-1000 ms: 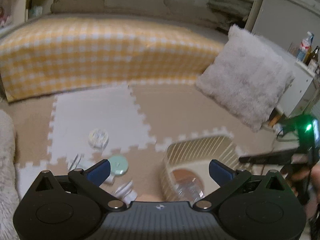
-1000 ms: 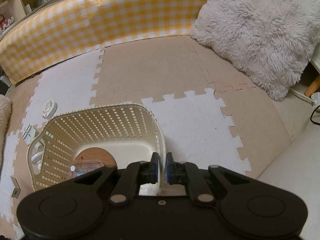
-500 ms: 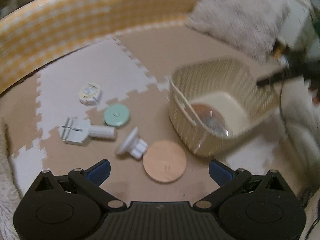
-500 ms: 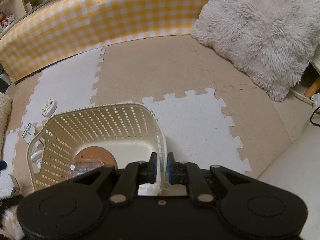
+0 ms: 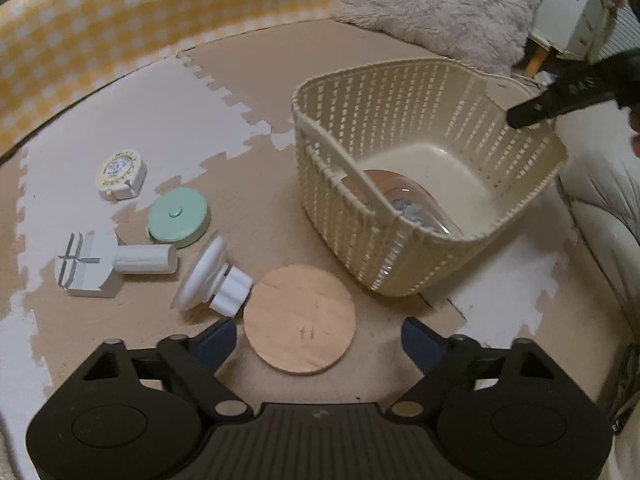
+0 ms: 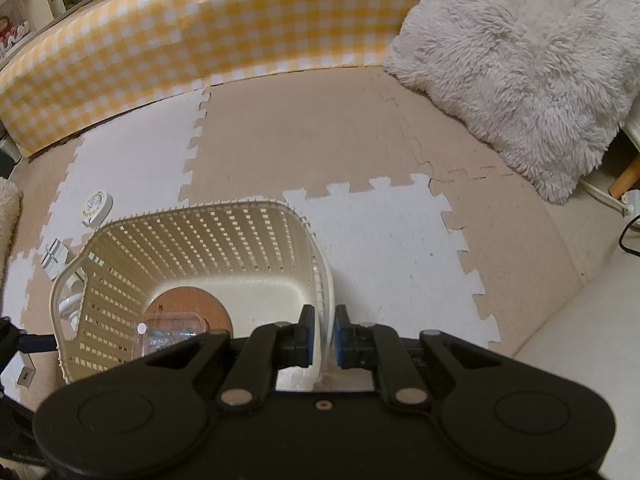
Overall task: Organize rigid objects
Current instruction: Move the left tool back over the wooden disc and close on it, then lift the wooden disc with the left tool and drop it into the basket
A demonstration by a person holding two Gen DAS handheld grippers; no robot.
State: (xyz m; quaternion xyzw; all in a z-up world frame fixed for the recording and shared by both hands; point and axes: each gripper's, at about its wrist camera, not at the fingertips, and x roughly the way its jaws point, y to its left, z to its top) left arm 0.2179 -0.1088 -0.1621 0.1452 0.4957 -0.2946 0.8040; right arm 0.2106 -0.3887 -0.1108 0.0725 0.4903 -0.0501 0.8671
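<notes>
Directly between the spread blue pads of the left gripper [image 5: 316, 340] lies a round wooden disc [image 5: 299, 318], flat on the mat; the jaws have just been closing in on it but do not yet press it, so nothing is gripped. The tool points steeply down at the disc, which suggests this is the next piece to lift. Just off the left pad, touching the disc's edge, lies a white flanged knob [image 5: 212, 276] on its side; beyond it are a white slotted block with a stub handle [image 5: 108, 262], a mint green round case [image 5: 179, 217] and, farther out, a cream tape measure [image 5: 120, 174], all loose on the foam mat [image 5: 248, 184], apparently waiting to be collected. Ahead and to the right of the left tool stands the woven cream basket [image 5: 340, 216], already holding a clear jar [image 5: 416, 208] and another brown disc [image 6: 188, 306]. The right gripper [image 6: 322, 334] is clenched on the basket's near wall, the rim caught between its pads, probably to steady the light basket while pieces go in. Farthest off are a shaggy grey cushion [image 6: 512, 64] and a yellow checked bed edge [image 6: 200, 28].
</notes>
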